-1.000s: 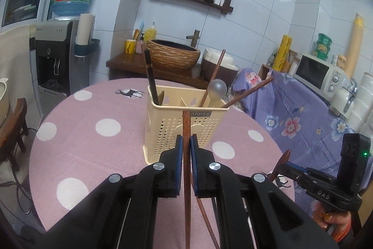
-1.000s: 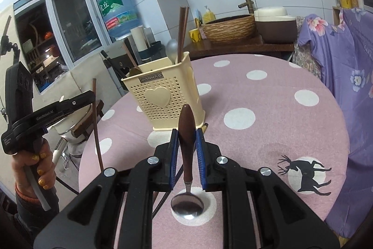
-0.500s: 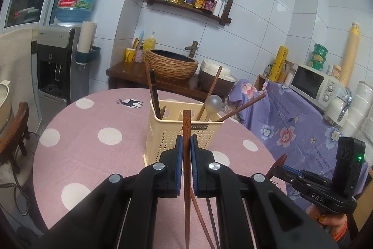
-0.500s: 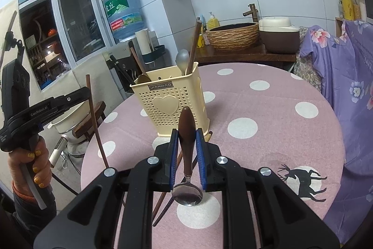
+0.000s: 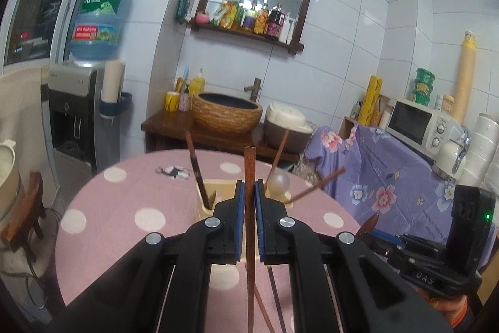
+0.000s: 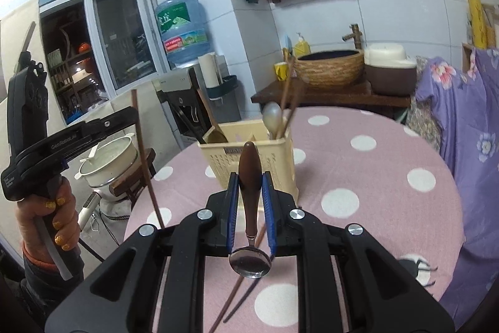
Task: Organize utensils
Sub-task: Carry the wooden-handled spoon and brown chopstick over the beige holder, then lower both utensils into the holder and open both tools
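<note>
My left gripper (image 5: pixel 249 186) is shut on a brown wooden chopstick (image 5: pixel 249 164) that stands upright, its top above the pads. Behind it the cream utensil holder (image 5: pixel 204 195) holds a dark-handled utensil, a pale spoon and other chopsticks. My right gripper (image 6: pixel 250 177) is shut on a spoon (image 6: pixel 249 177) with a brown wooden handle pointing up and its metal bowl (image 6: pixel 250 261) hanging below the pads. The same holder (image 6: pixel 249 164) stands ahead on the pink dotted table (image 6: pixel 374 164). The left gripper (image 6: pixel 134 117) with its chopstick (image 6: pixel 146 164) shows at the left, gripped by a hand.
Two loose chopsticks (image 6: pixel 240 295) lie on the table under my right gripper. A water dispenser (image 5: pixel 75 114), a wooden counter with a woven basin (image 5: pixel 227 111) and a rice cooker stand behind. A purple flowered cloth (image 5: pixel 389 177) covers furniture at the right, with a microwave (image 5: pixel 421 120).
Both grippers have risen with their utensils; the holder and table now sit lower in both views. The grips have not changed.
</note>
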`<state>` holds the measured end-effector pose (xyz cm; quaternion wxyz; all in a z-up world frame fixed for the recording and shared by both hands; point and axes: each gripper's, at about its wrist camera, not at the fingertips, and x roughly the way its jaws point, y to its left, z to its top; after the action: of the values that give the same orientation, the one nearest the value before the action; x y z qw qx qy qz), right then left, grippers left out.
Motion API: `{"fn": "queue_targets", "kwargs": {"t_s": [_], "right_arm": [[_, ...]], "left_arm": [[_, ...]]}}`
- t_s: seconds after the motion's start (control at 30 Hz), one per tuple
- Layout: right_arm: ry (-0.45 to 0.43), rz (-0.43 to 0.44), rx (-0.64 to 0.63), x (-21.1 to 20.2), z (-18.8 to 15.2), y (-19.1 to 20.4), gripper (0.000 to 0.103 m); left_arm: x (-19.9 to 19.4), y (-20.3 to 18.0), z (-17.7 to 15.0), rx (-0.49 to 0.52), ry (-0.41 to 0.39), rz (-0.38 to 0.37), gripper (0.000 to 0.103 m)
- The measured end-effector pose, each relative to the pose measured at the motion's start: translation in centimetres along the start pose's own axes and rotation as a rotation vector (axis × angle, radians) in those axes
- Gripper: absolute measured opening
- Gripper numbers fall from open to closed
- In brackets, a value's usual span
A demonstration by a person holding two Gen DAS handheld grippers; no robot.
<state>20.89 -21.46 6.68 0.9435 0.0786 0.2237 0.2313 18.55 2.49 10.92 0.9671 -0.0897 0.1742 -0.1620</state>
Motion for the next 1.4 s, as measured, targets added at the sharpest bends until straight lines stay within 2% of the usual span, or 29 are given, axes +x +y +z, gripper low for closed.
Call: {"fn": "queue_targets", "kwargs": {"t_s": [0.23, 0.4, 0.57, 0.73, 1.1, 1.4], "right_arm": [[-0.085, -0.021, -0.078, 1.6, 6.2, 2.8, 0.016], [-0.151, -0.070, -0.102, 4.0, 10.5, 3.7, 0.016], [-0.159, -0.124, -0.112, 7.0, 12.1, 3.5, 0.016], [-0.132, -0.148, -0.104, 9.6, 11.3, 3.2, 0.016], [-0.081, -0.183, -0.140, 11.8, 7.3, 3.2, 0.016], [-0.042, -0.195, -0.172, 12.6, 4.0, 3.0, 0.016]], "left_arm": [[1.0, -1.0, 6.0, 0.023, -0.108, 0.045, 0.008], [2.7, -1.5, 9.6, 0.016, -0.170, 0.098, 0.008], [5.0, -1.8, 10.6, 0.028, -0.225, 0.162, 0.008], [7.1, -1.6, 9.6, 0.025, -0.265, 0.205, 0.008], [9.6, -1.0, 5.5, 0.033, -0.164, 0.206, 0.008], [11.9, 0.2, 2.0, 0.025, -0.029, 0.202, 0.008]]}}
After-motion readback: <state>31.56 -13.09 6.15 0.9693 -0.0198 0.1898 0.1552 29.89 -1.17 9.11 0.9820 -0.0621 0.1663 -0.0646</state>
